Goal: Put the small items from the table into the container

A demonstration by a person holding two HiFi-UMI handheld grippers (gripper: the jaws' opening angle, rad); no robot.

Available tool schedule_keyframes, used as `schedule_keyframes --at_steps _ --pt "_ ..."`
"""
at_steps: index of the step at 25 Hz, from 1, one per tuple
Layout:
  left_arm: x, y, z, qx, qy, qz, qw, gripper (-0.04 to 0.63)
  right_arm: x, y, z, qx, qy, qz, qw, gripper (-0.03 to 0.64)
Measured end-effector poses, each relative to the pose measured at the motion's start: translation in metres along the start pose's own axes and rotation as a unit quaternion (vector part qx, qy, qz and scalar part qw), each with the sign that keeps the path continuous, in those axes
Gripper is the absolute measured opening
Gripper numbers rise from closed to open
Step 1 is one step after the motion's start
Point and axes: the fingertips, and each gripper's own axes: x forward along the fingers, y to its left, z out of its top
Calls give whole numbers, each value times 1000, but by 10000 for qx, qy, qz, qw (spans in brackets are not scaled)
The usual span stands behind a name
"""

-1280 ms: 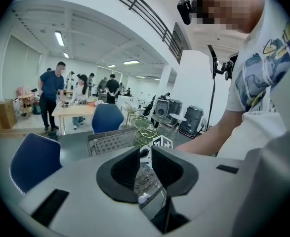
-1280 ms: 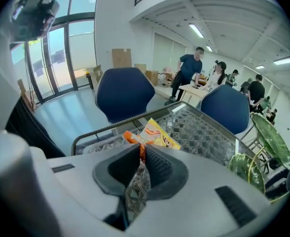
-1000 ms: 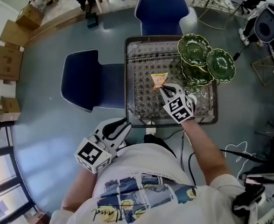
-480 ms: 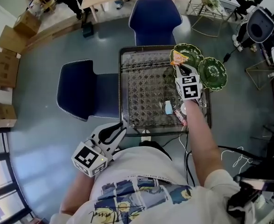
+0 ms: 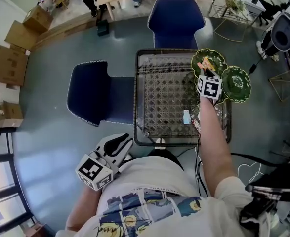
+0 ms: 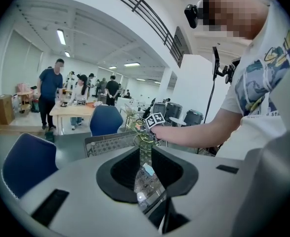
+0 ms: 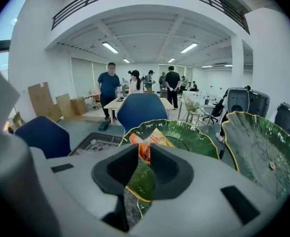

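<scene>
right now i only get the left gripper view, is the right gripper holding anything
observer: yes, the right gripper has an orange packet between its jaws, which are opening.
operator: over what
observer: above a green leaf-shaped dish.
operator: where's my left gripper sitting
observer: the left gripper is off the table's near edge, beside the person's torso.
</scene>
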Motion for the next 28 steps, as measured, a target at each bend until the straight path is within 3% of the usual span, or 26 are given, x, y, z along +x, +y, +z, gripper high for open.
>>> schedule_keyframes --at_steps 5,11,17,28 --pt "-13 5 -1 -78 2 -32 10000 57 -16 12 6 -57 -329 42 9994 81" --pt "-37 7 -4 107 -104 -385 9991 57 -67 44 -2 -342 -531 126 9979 83" --pt "-77 10 -12 365 -179 -858 9955 57 -149 127 -47 -910 -405 594 9933 83" --pt "-163 2 -61 521 -183 -1587 9858 57 -300 310 -139 -1066 -56 1794 9780 83"
